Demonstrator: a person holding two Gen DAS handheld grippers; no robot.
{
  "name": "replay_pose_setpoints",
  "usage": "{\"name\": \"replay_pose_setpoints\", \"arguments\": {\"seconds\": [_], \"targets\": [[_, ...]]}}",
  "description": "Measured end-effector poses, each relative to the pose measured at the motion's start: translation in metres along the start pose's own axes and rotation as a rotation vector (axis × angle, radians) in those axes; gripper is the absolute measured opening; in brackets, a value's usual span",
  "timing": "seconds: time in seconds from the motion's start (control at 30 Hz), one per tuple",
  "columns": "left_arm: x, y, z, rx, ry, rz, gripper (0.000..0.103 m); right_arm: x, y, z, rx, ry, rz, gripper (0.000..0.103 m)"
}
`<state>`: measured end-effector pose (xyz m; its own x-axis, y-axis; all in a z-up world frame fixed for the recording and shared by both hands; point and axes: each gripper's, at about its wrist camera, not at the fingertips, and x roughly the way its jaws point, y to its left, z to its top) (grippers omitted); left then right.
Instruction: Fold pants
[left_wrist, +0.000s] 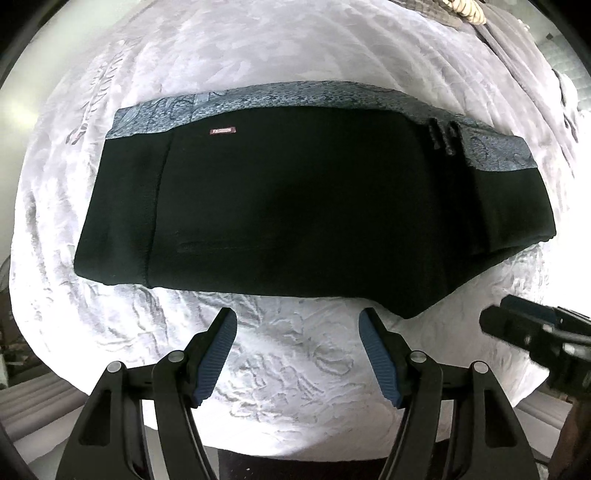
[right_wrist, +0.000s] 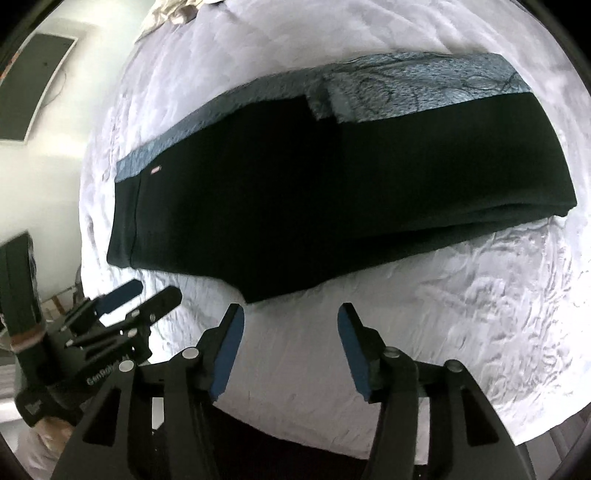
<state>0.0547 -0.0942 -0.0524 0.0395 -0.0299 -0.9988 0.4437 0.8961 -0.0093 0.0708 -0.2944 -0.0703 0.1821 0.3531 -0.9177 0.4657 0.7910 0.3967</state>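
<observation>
The black pants (left_wrist: 295, 206) lie folded into a long flat bundle on the white bedspread (left_wrist: 288, 350), with a blue-grey patterned lining strip (left_wrist: 280, 98) along the far edge and a small red label (left_wrist: 222, 130). They also show in the right wrist view (right_wrist: 314, 192). My left gripper (left_wrist: 297, 325) is open and empty, just short of the pants' near edge. My right gripper (right_wrist: 291, 317) is open and empty, near the bundle's near corner. The right gripper shows at the right edge of the left view (left_wrist: 517, 325); the left gripper shows at lower left of the right view (right_wrist: 147, 291).
The textured white bedspread (right_wrist: 461, 295) covers the bed around the pants. Crumpled grey cloth (left_wrist: 509, 40) lies at the far right corner of the bed. A dark framed panel (right_wrist: 37, 81) hangs on the wall to the left.
</observation>
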Motion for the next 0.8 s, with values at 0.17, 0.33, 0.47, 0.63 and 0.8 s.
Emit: {"name": "replay_pose_setpoints", "arguments": {"seconds": [0.17,0.33,0.47,0.63,0.8], "targets": [[0.000,-0.005,0.007,-0.017,-0.026,-0.001,0.093,0.001,0.020,-0.003,-0.061,-0.001,-0.037,0.068],[-0.006,0.011,0.001,-0.031,-0.017,-0.008,0.093,0.001,0.029,-0.003,-0.077,0.001,-0.045,0.074],[-0.007,0.019,-0.007,-0.046,-0.009,-0.010,0.093,0.004,0.034,-0.006,-0.089,0.005,-0.060,0.075],[-0.009,0.031,-0.015,-0.058,-0.003,-0.004,0.093,0.007,0.041,-0.006,-0.102,0.006,-0.089,0.076],[-0.011,0.044,-0.024,-0.072,0.008,0.001,0.093,0.009,0.048,-0.005,-0.125,0.001,-0.115,0.079]]}}
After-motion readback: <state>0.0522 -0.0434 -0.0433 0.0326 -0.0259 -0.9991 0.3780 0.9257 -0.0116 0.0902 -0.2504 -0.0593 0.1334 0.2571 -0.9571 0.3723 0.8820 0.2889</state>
